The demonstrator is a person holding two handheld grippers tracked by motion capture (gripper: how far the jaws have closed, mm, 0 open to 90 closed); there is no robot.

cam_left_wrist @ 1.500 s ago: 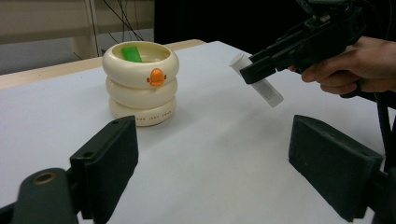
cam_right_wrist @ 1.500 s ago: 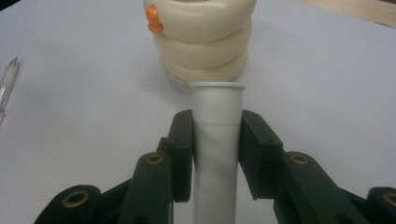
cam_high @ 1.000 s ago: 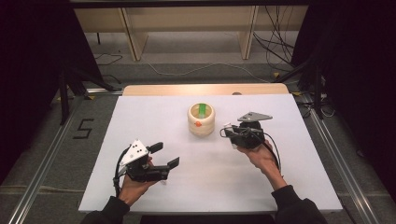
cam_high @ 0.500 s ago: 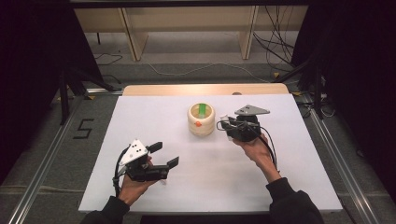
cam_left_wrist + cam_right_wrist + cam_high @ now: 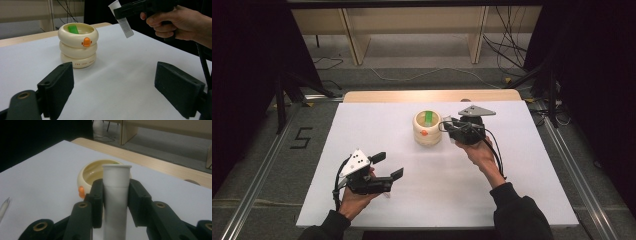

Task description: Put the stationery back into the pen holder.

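A cream holder (image 5: 427,128) shaped like stacked rings stands mid-table, with an orange knob on its side and a green piece (image 5: 428,118) inside. My right gripper (image 5: 446,126) is just right of it and shut on a white tube (image 5: 116,195), whose open rim points toward the holder (image 5: 93,173). In the left gripper view the tube (image 5: 123,21) hangs tilted above the table, right of the holder (image 5: 78,47). My left gripper (image 5: 388,165) is near the front left, open with nothing between its jaws (image 5: 117,85).
The white table top (image 5: 522,190) has a wooden strip (image 5: 432,95) along its far edge. A pen-like white object (image 5: 3,208) lies at the left edge of the right gripper view. Shelving and cables are on the floor beyond the table.
My right gripper has carried the white tube leftward, closer to the cream holder. The left gripper has stayed in place and open.
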